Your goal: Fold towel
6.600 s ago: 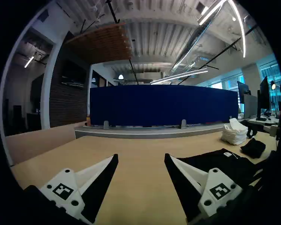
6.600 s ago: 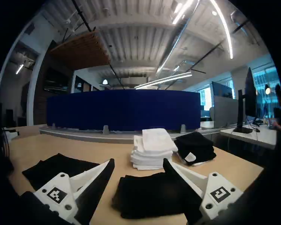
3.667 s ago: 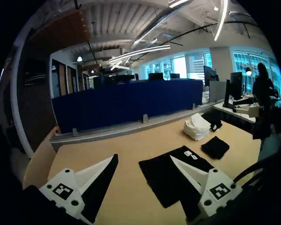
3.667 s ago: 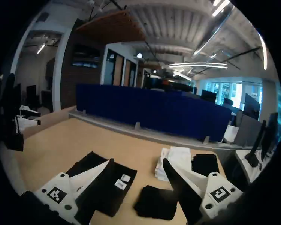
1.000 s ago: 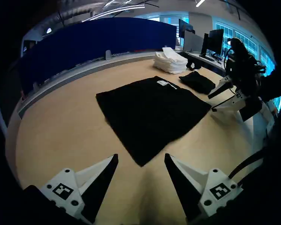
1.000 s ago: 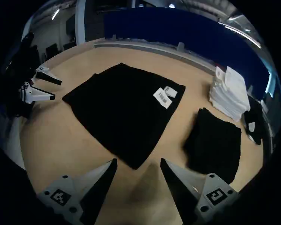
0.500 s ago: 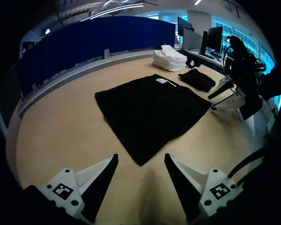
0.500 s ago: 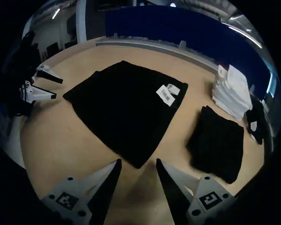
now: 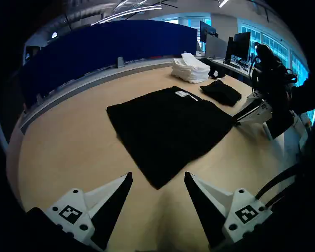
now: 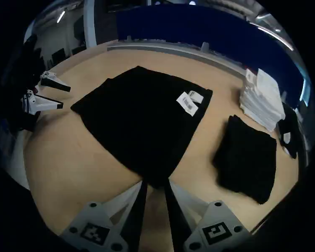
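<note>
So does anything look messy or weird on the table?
Nothing stands out. The black towel lies spread flat on the table, with its white tags facing up near one corner. The dark folded pile and the white stack beside it look tidy. Nothing looks spilled or torn.

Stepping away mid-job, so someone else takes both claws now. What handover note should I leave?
The left claw is open, aimed at one corner of the black towel.
The right claw is nearly closed around another corner; grip unclear.
Towel lies flat, unfolded, on the table; a folded black towel and a white stack sit beyond it.
Done: claws lined up. Left: pinch both corners, fold.
</note>
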